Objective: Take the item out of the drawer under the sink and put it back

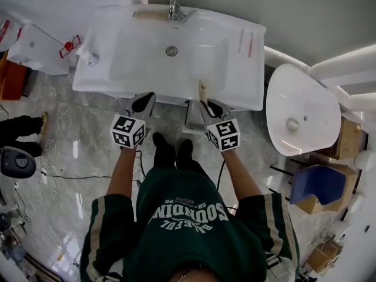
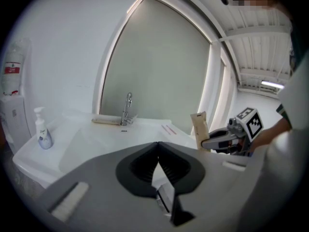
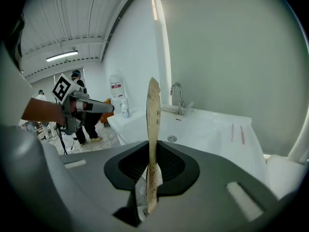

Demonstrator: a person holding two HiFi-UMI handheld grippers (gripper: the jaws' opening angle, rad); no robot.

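Observation:
A flat beige packet (image 1: 202, 91) stands upright between the jaws of my right gripper (image 1: 207, 103), which is shut on it just in front of the white sink's (image 1: 117, 86) front edge. In the right gripper view the packet (image 3: 153, 129) rises edge-on from that gripper (image 3: 150, 151). My left gripper (image 1: 145, 98) hovers beside it at the sink's front, shut, with nothing in it. The left gripper view shows its jaws (image 2: 158, 149) meeting at the tips, and the packet (image 2: 199, 127) to the right. The sink hides the drawer beneath it.
On the sink are a faucet (image 1: 175, 7), a soap bottle (image 1: 87, 56) and two pink sticks (image 1: 245, 42). A white toilet bowl (image 1: 296, 110) stands to the right and a white unit (image 1: 35, 49) to the left. Cables lie on the marble floor (image 1: 76, 157). Another person's shoes (image 1: 23, 128) are at far left.

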